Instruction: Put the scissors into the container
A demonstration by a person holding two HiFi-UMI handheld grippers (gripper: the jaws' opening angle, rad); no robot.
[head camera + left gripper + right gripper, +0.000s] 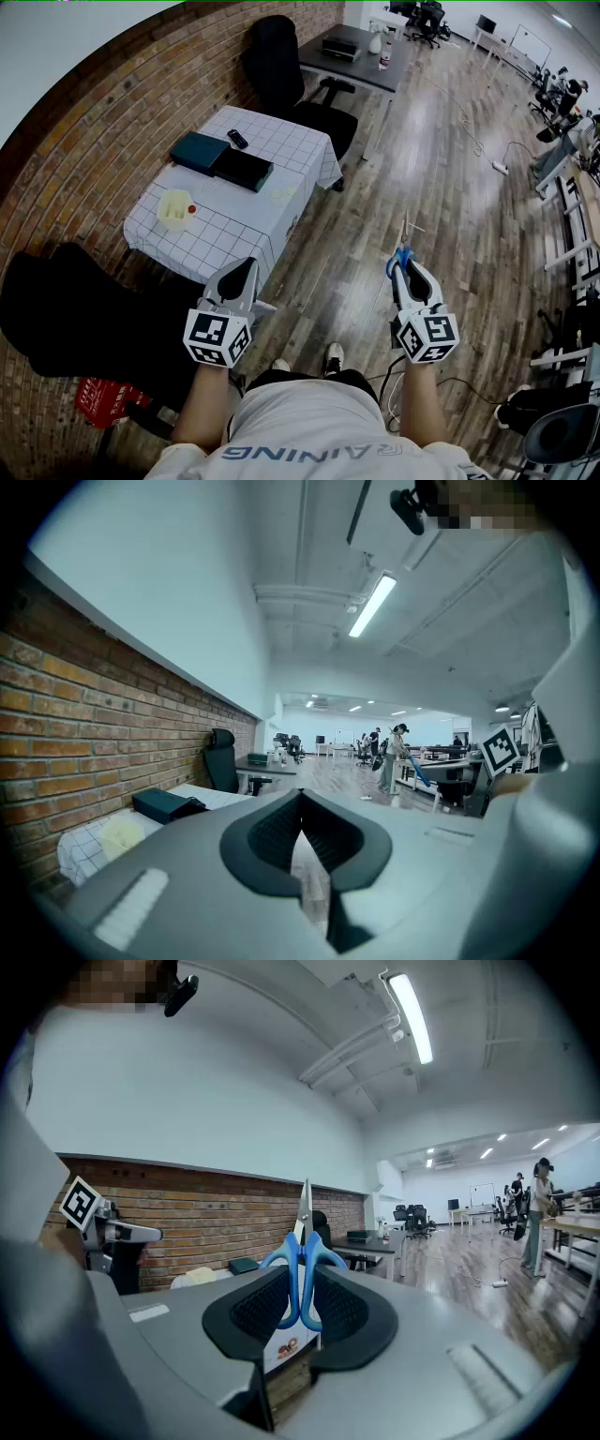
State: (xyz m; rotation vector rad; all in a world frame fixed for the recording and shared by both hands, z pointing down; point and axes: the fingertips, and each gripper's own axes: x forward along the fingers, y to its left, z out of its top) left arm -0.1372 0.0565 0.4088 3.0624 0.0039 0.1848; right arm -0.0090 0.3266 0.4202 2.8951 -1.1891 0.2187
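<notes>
My right gripper (405, 265) is shut on blue-handled scissors (403, 249), held over the wooden floor with the blades pointing forward, away from me. In the right gripper view the scissors (302, 1258) stand upright between the two pads, handles pinched together, blade tips up. A pale yellow container (174, 208) sits on the near left part of the checked tablecloth table (281, 150), well to the left of the scissors. It also shows as a pale shape (122, 834) in the left gripper view. My left gripper (246, 266) hangs near the table's front corner, shut and empty.
On the table lie a teal box (199, 150), a black box (243, 169), a remote (238, 139) and a small red thing (191, 209) beside the container. A black office chair (281, 66) stands behind it, a dark chair (75, 309) and red crate (98, 398) at my left.
</notes>
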